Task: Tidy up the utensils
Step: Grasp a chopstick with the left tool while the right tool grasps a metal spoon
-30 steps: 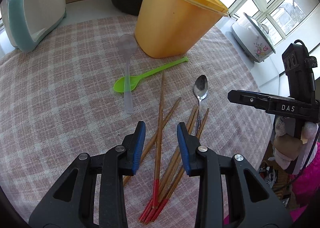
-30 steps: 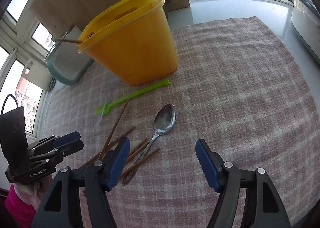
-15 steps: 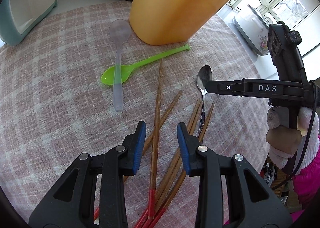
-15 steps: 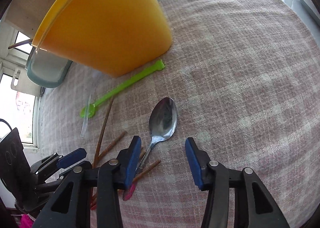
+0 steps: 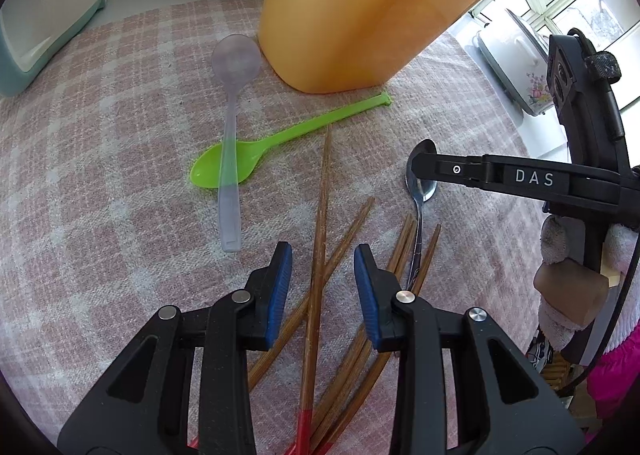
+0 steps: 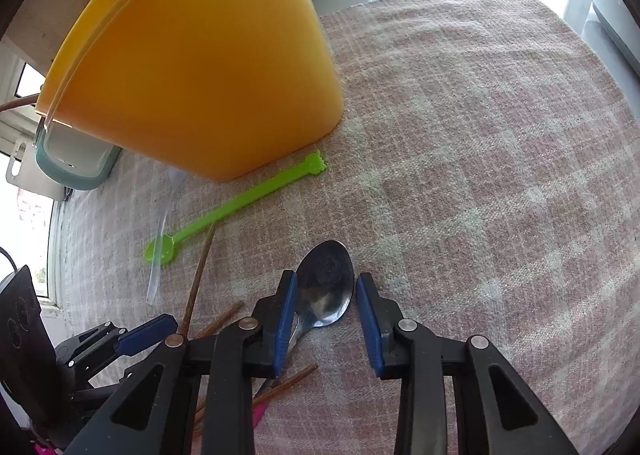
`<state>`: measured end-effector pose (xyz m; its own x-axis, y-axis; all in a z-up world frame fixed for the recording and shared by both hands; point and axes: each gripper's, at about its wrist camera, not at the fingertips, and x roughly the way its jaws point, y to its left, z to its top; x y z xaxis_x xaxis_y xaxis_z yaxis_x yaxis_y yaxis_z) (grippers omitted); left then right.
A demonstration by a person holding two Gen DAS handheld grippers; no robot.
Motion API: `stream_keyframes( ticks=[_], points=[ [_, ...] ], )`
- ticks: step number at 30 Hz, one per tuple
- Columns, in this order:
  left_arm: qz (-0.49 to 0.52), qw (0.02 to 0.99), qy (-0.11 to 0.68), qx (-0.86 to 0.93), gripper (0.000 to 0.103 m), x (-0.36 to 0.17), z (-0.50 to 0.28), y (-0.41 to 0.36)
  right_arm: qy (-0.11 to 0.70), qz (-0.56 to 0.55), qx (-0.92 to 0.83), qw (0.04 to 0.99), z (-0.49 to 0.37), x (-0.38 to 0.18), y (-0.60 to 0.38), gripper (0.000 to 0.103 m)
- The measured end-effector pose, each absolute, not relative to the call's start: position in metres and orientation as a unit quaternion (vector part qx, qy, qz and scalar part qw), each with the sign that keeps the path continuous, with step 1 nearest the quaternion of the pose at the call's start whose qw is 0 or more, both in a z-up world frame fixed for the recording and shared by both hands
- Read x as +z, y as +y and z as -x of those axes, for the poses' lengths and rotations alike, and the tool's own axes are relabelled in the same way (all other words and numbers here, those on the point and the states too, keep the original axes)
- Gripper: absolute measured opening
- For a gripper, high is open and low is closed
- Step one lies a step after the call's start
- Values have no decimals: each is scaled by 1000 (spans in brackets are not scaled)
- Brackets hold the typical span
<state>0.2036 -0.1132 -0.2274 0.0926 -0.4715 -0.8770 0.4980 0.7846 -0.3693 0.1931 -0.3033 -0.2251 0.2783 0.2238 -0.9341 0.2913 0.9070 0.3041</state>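
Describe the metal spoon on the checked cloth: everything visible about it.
The metal spoon is shiny steel with an oval bowl facing up and a slim handle. It lies flat on the checked cloth; its handle runs back among the wooden chopsticks, touching or crossing some. The right tongs are open, their blue pads either side of the bowl, not yet closed on it. The left tongs straddle a chopstick nearby.

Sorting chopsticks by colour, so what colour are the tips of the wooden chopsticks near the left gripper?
Red tips on the chopsticks, clearest in the left wrist view.
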Motion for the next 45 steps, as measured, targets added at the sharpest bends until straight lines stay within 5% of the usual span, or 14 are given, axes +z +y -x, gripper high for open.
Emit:
stream_keyframes(
  ticks=[14,20,22,45],
  points=[
    [-31,743,584,-325,32,-232,-218,-138,603,-179,-19,777,-202,-228,-293,9],
    [-39,746,586,-314,6,-236,-220,-138,595,-171,-11,785,-200,-224,-288,3],
    [-36,746,586,-313,5,-237,-221,-137,593,-170,-7,787,-200,-222,-286,1],
    [40,778,542,-316,3,-193,-204,-90,540,-120,27,833,-154,-168,-291,0]
  ],
)
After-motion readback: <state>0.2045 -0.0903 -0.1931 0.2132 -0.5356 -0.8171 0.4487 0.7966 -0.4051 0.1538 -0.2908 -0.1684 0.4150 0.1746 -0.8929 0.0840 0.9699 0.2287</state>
